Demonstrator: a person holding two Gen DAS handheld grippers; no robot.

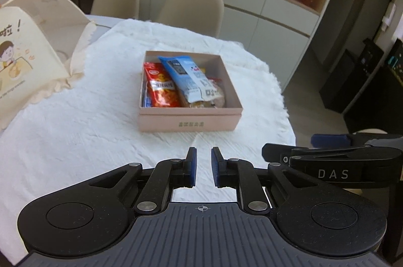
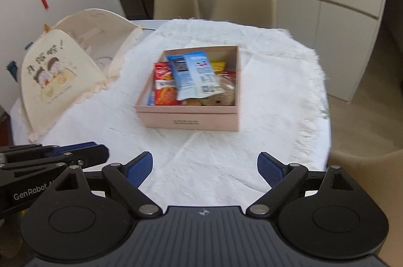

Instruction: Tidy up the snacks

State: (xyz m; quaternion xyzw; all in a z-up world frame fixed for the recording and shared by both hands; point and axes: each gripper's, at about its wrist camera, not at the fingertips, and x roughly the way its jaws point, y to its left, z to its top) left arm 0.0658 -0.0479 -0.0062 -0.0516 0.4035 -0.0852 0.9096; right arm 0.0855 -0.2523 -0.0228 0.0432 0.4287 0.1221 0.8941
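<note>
A pink box [image 1: 190, 123] sits mid-table on a white cloth [image 1: 75, 128]. Inside lie a blue-and-white snack packet [image 1: 187, 76] on top, a red packet [image 1: 161, 88] to its left, and clear-wrapped pastries [image 1: 214, 98] at the right. The box also shows in the right wrist view [image 2: 192, 119] with the blue packet [image 2: 195, 75] and red packet [image 2: 165, 89]. My left gripper [image 1: 204, 153] is empty, its jaws a narrow gap apart, just short of the box. My right gripper [image 2: 204, 162] is wide open and empty, short of the box.
A cream folding food cover [image 1: 32, 50] with a cartoon print stands at the table's left, also in the right wrist view [image 2: 65, 70]. Two beige chairs [image 1: 191, 7] stand behind the table. The table edge [image 2: 325, 100] drops off at right. Cabinets and shelves line the back wall.
</note>
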